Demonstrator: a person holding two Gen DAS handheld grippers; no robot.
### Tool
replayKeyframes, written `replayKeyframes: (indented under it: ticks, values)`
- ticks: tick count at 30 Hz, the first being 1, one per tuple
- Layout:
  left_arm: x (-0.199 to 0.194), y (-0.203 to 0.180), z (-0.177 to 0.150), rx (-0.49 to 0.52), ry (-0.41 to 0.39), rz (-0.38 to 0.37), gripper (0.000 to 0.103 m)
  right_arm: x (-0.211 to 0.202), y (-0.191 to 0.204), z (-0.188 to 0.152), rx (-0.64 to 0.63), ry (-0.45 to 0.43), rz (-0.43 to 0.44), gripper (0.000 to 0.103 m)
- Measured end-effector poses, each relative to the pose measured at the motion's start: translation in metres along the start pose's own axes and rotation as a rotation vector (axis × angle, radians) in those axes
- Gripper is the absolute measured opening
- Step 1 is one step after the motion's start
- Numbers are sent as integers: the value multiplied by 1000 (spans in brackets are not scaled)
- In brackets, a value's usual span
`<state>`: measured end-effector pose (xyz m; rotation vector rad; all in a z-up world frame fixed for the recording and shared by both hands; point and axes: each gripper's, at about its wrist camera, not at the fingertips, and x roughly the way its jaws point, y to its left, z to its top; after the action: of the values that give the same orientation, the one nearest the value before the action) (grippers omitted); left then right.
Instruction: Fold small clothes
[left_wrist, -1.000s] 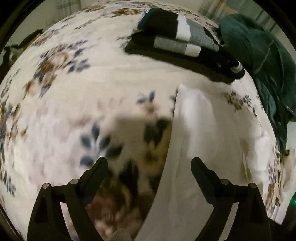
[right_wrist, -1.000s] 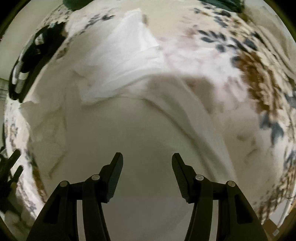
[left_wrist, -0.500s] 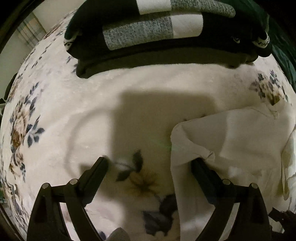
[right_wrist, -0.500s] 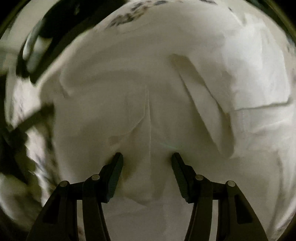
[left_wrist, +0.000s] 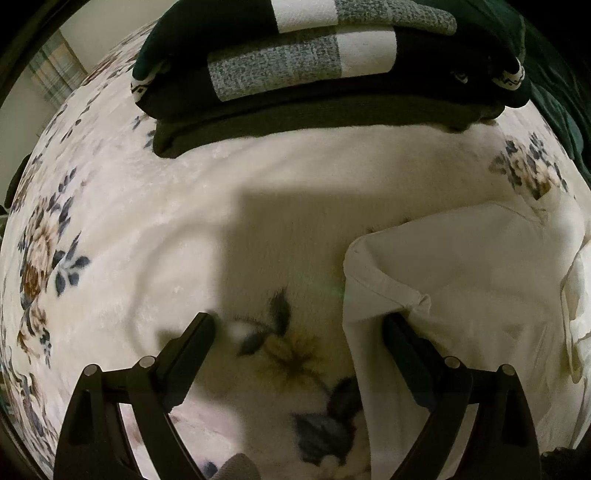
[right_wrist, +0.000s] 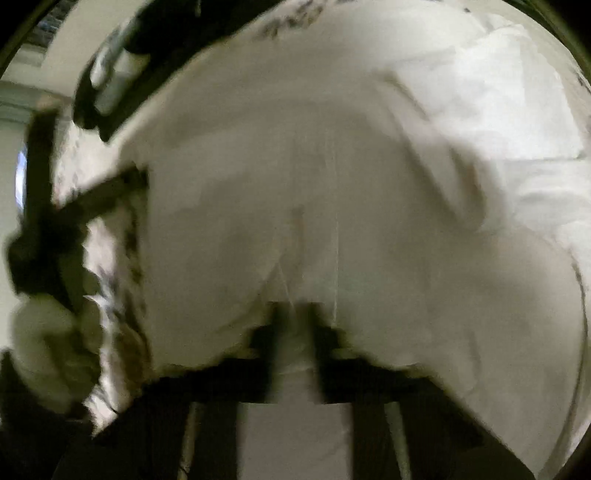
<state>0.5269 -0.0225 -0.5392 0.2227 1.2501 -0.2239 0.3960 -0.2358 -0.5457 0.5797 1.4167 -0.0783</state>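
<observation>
**Pinching the white garment to start a fold**

My right gripper (right_wrist: 295, 321) has just closed, pinching a ridge of the white garment (left_wrist: 461, 295) lying on the floral blanket (left_wrist: 147, 221). My left gripper (left_wrist: 299, 325) stands wide open, one finger at the garment's corner, empty. A folded dark stack (left_wrist: 314, 74) sits beyond. Next, I judge, the left must clamp that corner.

Left tool (left_wrist: 299, 325) open, white garment (left_wrist: 461, 295) corner at right finger, floral blanket (left_wrist: 147, 221)

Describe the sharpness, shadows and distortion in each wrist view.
Left wrist: mostly sharp, fisheye-bulged, with a hard-edged shadow on the floral blanket and dim corners. Right wrist: heavy motion blur smears the white garment and the jaws; same fisheye curve.
</observation>
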Motion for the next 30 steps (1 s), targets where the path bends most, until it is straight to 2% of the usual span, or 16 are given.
replayKeyframes:
  ticks: [4, 8, 12, 14, 15, 16, 18, 20, 22, 26, 27, 29, 30]
  values:
    - [-1, 0, 1, 2, -1, -5, 95, -24, -23, -31, 44, -68, -11, 1]
    - [-3, -1, -3, -7, 0, -6, 95, -39, -50, -51, 73, -48, -27, 1]
    - [-8, 2, -5, -11, -4, -8, 94, -50, -76, -61, 92, -13, -3, 1]
    - [-18, 6, -6, -19, -22, -2, 94, -59, -90, -58, 134, 10, 25, 11]
    - [-28, 7, -10, -20, -46, 14, 94, -62, -95, -50, 143, 12, 32, 28]
    - [-41, 8, -15, -24, -74, 30, 95, -72, -102, -50, 154, 6, 31, 52]
    - [-64, 9, -26, -30, -114, 51, 99, -97, -117, -51, 169, -27, 3, 71]
    - [-86, 6, -45, -42, -142, 60, 102, -123, -135, -50, 171, -49, -59, 78]
    - [-107, -2, -65, -69, -144, 41, 102, -137, -145, -48, 166, -40, -102, 100]
    - [-143, -37, -118, -120, -91, -2, 102, -177, -183, -53, 124, -13, -136, 102]
    - [-150, -50, -125, -126, -74, -8, 102, -174, -173, -43, 112, 2, -136, 102]
    - [-161, -83, -145, -136, -24, -20, 102, -189, -186, -41, 48, 51, -153, 102]
    - [-164, -101, -159, -142, 6, -28, 102, -189, -181, -33, 26, 58, -152, 102]
